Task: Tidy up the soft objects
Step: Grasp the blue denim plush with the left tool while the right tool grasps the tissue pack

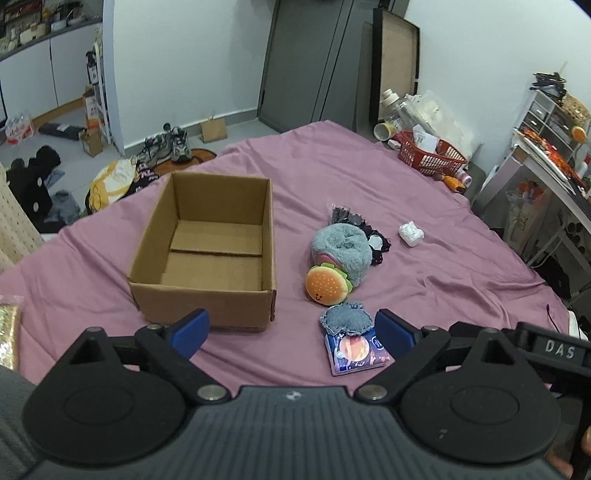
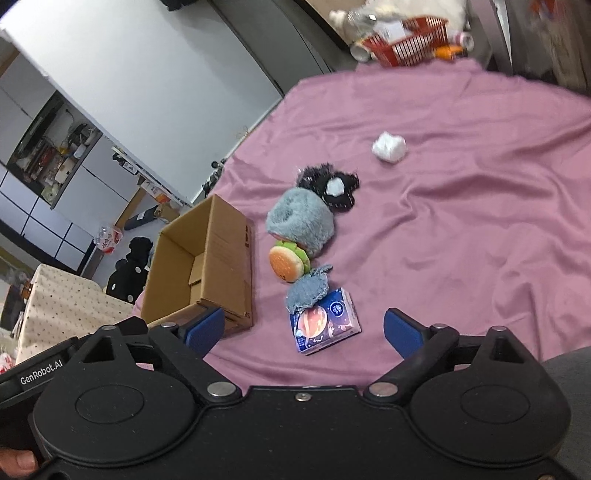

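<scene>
An empty cardboard box (image 1: 207, 254) (image 2: 199, 266) stands open on the pink bedsheet (image 1: 424, 280). To its right lie a grey-blue fluffy plush (image 1: 341, 251) (image 2: 301, 219), a burger plush (image 1: 327, 285) (image 2: 286, 263), a small blue-grey knitted piece (image 1: 345, 315) (image 2: 306, 288), a colourful tissue pack (image 1: 356, 349) (image 2: 325, 323), a black frilly item (image 1: 365, 230) (image 2: 334, 186) and a white crumpled wad (image 1: 410, 232) (image 2: 388, 146). My left gripper (image 1: 291, 328) hovers open near the box's front. My right gripper (image 2: 304, 330) is open, with the tissue pack lying between its fingers.
A red basket (image 1: 432, 153) (image 2: 410, 35) with bottles sits at the bed's far corner. Shelves and a desk (image 1: 546, 147) stand to the right. Shoes (image 1: 166, 147), bags and clothes litter the floor beyond the bed's left edge.
</scene>
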The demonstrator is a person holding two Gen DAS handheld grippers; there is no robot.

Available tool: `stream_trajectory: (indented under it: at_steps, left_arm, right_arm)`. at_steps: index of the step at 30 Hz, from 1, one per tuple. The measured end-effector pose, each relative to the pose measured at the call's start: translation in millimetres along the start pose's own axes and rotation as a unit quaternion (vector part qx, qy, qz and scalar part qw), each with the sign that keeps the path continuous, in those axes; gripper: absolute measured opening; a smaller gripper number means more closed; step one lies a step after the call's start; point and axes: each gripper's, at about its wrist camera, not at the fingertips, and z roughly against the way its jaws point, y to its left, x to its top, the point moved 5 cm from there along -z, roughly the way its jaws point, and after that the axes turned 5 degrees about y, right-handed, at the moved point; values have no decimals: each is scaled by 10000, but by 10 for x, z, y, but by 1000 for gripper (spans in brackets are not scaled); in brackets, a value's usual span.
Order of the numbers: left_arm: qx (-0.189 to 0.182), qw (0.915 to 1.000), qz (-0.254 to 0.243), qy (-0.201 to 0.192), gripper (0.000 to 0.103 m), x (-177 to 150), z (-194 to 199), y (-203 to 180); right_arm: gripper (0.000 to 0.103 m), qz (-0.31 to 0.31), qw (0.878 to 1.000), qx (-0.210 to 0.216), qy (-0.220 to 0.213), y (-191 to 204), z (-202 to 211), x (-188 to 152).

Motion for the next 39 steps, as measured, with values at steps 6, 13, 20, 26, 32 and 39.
stream_trajectory:
  at_steps: [6,13,20,26,32,39]
  left_arm:
    - [42,9997,118,222,88,21,-293,-78]
    - [34,9982,243,548,68,-33,-658,-153]
    - [19,9964,296,791,62,-49,-968,-212]
    - [4,9935,309,1095,57,-75,-1275,-247]
    - [-26,9913,268,1291,58,-25,-1516,-373]
    - [-156,9877,312,1523,62,-41,-1777,-495]
  right_arm:
    - [84,-555,9977,91,373,-206,-335,17]
    - [70,-1221,9899,237,683,-402,-703,-26]
    - [56,-1788,9777,286,1060,-620,-1050,-90]
    - [56,-1927,9737,377,1155,-700,-1204,-63]
    - [46,-2031,9703,549,1190,-764,-1289,-39]
    - [31,-2285,9637,747,1166,-896,-1334,-20]
